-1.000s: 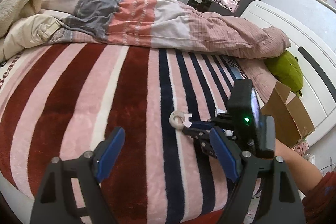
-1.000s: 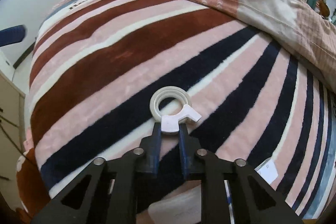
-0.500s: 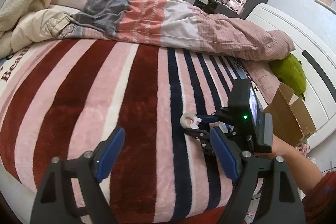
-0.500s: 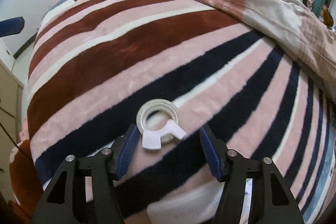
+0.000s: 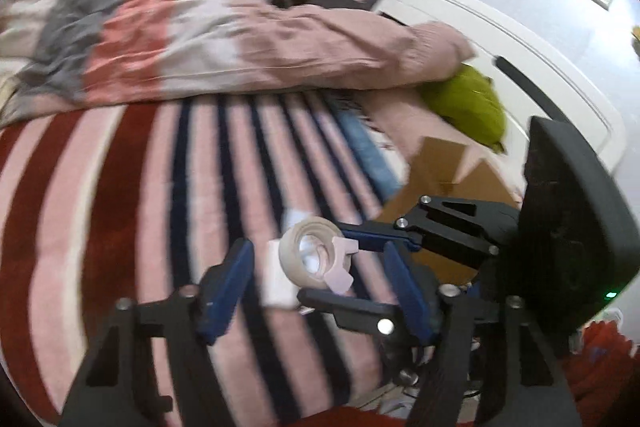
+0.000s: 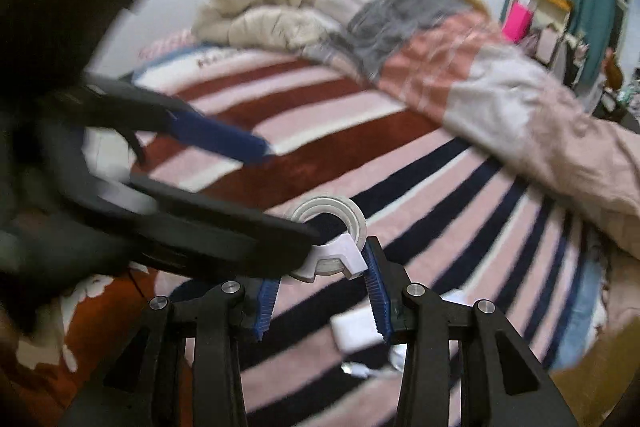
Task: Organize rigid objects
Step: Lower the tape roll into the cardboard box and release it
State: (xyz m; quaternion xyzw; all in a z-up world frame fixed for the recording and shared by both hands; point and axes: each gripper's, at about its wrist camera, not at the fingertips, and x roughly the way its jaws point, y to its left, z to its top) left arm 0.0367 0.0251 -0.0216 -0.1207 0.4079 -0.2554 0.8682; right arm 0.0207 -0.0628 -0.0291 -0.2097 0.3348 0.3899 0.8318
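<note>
A roll of tape (image 5: 308,259) in a white dispenser clip (image 6: 340,251) hangs above the striped blanket (image 5: 120,207). My right gripper (image 6: 320,267) is shut on it, with its blue pads against the sides of the clip. In the left wrist view that right gripper (image 5: 340,263) reaches in from the right. My left gripper (image 5: 316,251) straddles the roll and its jaws are closing. The roll sits between its blue pads (image 5: 228,279) with a gap on each side. In the right wrist view one black finger (image 6: 240,227) of the left gripper lies right beside the roll.
A small white flat object (image 6: 356,331) lies on the blanket under the grippers. An open cardboard box (image 5: 452,179) stands at the bed's right edge by a green cushion (image 5: 468,107) and the white headboard (image 5: 520,47). A rumpled quilt (image 5: 240,47) covers the far side.
The right gripper let go of the clip's tab, closed across the clip and lifted the roll off the blanket. The left gripper swung over to the roll and narrowed its jaws.
</note>
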